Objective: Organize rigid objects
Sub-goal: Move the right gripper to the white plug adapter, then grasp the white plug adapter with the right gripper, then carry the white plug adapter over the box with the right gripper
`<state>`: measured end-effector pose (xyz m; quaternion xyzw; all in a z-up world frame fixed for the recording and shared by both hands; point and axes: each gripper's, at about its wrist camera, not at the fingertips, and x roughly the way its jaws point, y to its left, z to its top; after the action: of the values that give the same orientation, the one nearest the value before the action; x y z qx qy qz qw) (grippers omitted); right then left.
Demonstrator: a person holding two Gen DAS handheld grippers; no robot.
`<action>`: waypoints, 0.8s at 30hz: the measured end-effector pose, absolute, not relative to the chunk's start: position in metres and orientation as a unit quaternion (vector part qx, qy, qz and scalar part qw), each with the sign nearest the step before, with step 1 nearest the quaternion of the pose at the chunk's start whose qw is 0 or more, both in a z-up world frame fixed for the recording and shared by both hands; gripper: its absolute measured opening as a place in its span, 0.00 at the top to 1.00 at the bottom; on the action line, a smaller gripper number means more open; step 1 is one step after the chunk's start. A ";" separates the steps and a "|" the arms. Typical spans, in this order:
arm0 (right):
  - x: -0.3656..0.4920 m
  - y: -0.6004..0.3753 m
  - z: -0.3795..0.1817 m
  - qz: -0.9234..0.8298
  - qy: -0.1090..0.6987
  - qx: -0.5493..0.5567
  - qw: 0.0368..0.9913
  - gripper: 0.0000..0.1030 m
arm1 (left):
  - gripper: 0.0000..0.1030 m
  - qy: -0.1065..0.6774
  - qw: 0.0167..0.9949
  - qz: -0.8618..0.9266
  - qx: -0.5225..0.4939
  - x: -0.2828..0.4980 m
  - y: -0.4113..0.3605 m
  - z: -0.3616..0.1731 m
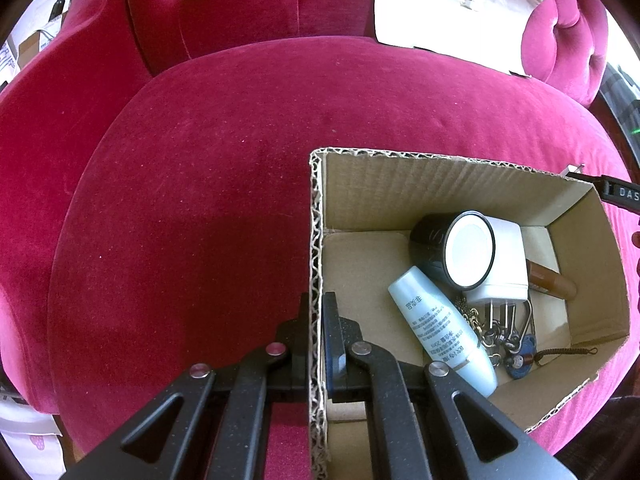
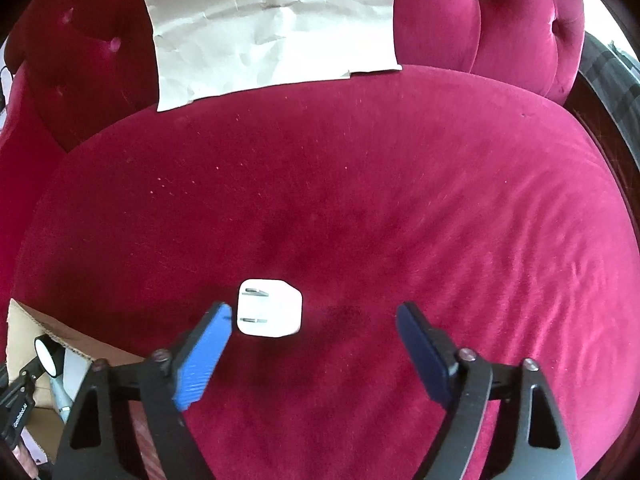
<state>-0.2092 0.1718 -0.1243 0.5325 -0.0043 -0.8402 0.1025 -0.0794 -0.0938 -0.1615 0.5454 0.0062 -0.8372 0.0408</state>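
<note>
From my remote seat, both cameras fill with a crimson velvet armchair. Its broad seat cushion [image 1: 192, 208] is rounded, lightly flecked with pale lint, and marked by a darker patch in the right wrist view. Behind it rises the button-tufted backrest [image 1: 240, 4], flanked by a padded, tufted arm [image 1: 568, 32]. A creased sheet of pale paper [image 2: 272, 28] leans against the backrest, its ragged lower edge meeting the back of the cushion. Past the chair's right side I see plaid fabric [image 2: 612, 80] and a small green light [image 1: 635, 131]. At far left, small cartons [image 1: 34, 46] stand in bright light, too blurred to read.
</note>
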 end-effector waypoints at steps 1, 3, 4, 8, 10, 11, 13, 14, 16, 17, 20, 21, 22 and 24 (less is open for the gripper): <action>-0.210 0.172 -0.125 -0.840 -0.004 0.534 0.102 0.23 | 0.96 0.006 0.041 -0.837 0.546 -0.085 -0.096 -0.152; -0.212 0.171 -0.127 -0.837 -0.005 0.537 0.105 0.27 | 0.96 0.005 0.041 -0.837 0.546 -0.086 -0.096 -0.151; -0.212 0.170 -0.127 -0.836 -0.005 0.538 0.108 0.30 | 0.96 0.005 0.040 -0.837 0.546 -0.095 -0.097 -0.153; -0.213 0.163 -0.126 -0.835 0.005 0.536 0.119 0.63 | 0.97 0.005 0.040 -0.837 0.546 -0.092 -0.099 -0.151; -0.212 0.160 -0.125 -0.837 0.012 0.534 0.118 0.74 | 0.96 0.005 0.040 -0.837 0.546 -0.092 -0.099 -0.151; -0.211 0.160 -0.125 -0.837 0.013 0.534 0.119 0.74 | 0.96 0.006 0.041 -0.837 0.546 -0.091 -0.099 -0.151; -0.210 0.160 -0.124 -0.837 0.011 0.534 0.119 0.74 | 0.96 0.005 0.040 -0.837 0.546 -0.089 -0.100 -0.150; -0.210 0.160 -0.124 -0.837 0.011 0.535 0.118 0.74 | 0.96 0.005 0.040 -0.837 0.546 -0.089 -0.100 -0.150; -0.210 0.160 -0.124 -0.837 0.012 0.534 0.117 0.74 | 0.96 0.005 0.040 -0.837 0.546 -0.089 -0.100 -0.150; -0.209 0.161 -0.123 -0.837 0.012 0.535 0.115 0.74 | 0.96 0.005 0.040 -0.837 0.546 -0.089 -0.100 -0.150; -0.208 0.162 -0.122 -0.837 0.011 0.535 0.113 0.74 | 0.96 0.006 0.041 -0.837 0.546 -0.089 -0.100 -0.150; -0.206 0.161 -0.121 -0.837 0.011 0.536 0.113 0.74 | 0.96 0.005 0.041 -0.837 0.545 -0.089 -0.100 -0.150; -0.205 0.161 -0.121 -0.836 0.012 0.536 0.114 0.74 | 0.96 0.005 0.041 -0.837 0.545 -0.090 -0.099 -0.150; -0.204 0.161 -0.121 -0.835 0.015 0.539 0.114 0.74 | 0.96 0.006 0.042 -0.837 0.545 -0.090 -0.099 -0.150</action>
<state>-0.2038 0.1611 -0.1205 0.5387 0.0145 -0.8347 0.1136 -0.0902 -0.0994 -0.1499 0.5454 0.0055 -0.8371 0.0416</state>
